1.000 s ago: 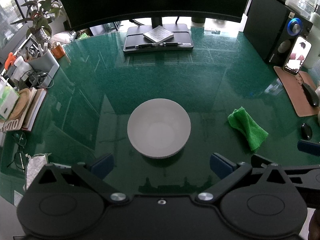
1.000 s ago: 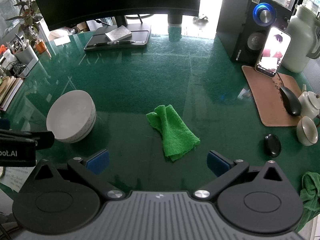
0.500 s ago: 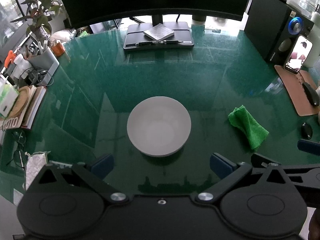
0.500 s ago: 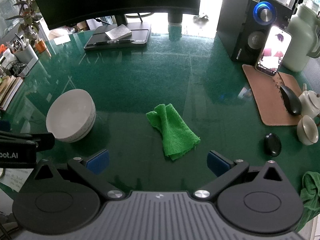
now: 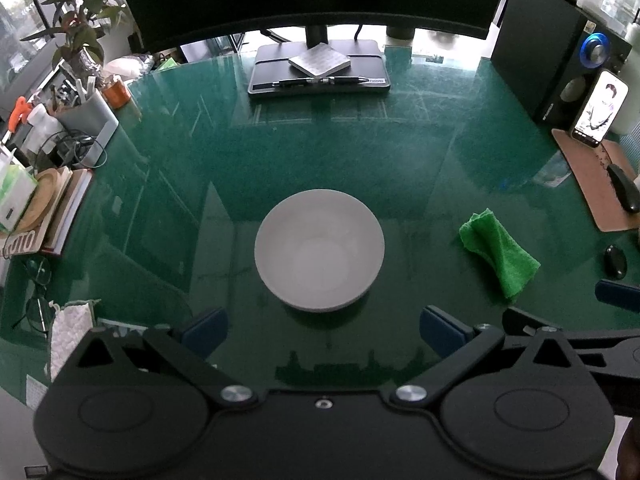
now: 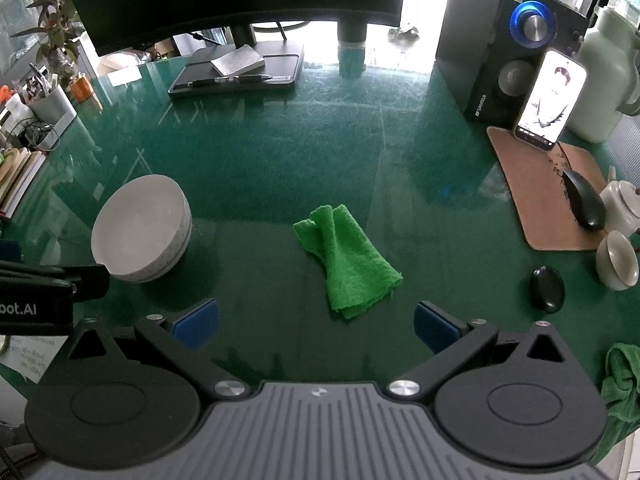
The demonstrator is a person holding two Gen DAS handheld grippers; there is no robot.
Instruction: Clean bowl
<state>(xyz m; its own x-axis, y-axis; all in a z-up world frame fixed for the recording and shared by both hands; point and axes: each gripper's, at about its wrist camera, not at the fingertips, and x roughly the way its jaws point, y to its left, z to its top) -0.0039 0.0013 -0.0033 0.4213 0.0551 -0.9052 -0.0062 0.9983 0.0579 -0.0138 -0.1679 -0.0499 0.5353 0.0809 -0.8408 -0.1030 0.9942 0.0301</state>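
White bowl upright on tabletop, green cloth at its 3 o'clock; left tongs and right tongs both released, each aimed to reach one.

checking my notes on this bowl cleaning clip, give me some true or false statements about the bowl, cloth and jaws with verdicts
1. The white bowl stands upright and looks empty. True.
2. The green cloth lies inside the bowl. False: it lies on the green table, apart from the bowl.
3. The right gripper has its jaws open, with the cloth just ahead of them. True.
4. The left gripper is clamped on the bowl's rim. False: its jaws are open and the bowl sits ahead, untouched.
5. A black mouse rests on the brown mat. True.
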